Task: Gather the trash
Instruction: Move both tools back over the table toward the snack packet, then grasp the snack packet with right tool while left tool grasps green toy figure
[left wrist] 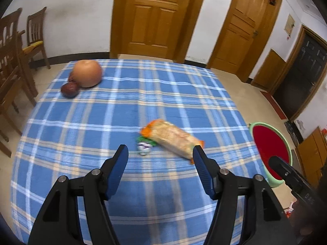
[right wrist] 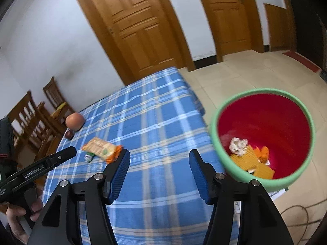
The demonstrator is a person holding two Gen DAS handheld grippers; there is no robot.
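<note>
An orange-ended snack packet (left wrist: 173, 138) lies on the blue plaid tablecloth (left wrist: 102, 118), with a small crumpled wrapper (left wrist: 144, 148) at its left. My left gripper (left wrist: 160, 153) is open and empty, just short of both. The packet (right wrist: 102, 148) and wrapper (right wrist: 89, 157) also show in the right wrist view. My right gripper (right wrist: 159, 157) is open and empty above the table's right edge, next to a green bin with a red inside (right wrist: 290, 106) that holds crumpled paper and orange wrappers (right wrist: 251, 155).
A large orange fruit (left wrist: 87, 73) and two dark red fruits (left wrist: 69, 89) sit at the table's far left corner. Wooden chairs (left wrist: 12, 61) stand left of the table. The bin (left wrist: 271, 153) stands on the floor off the table's right edge. Wooden doors (left wrist: 157, 16) are behind.
</note>
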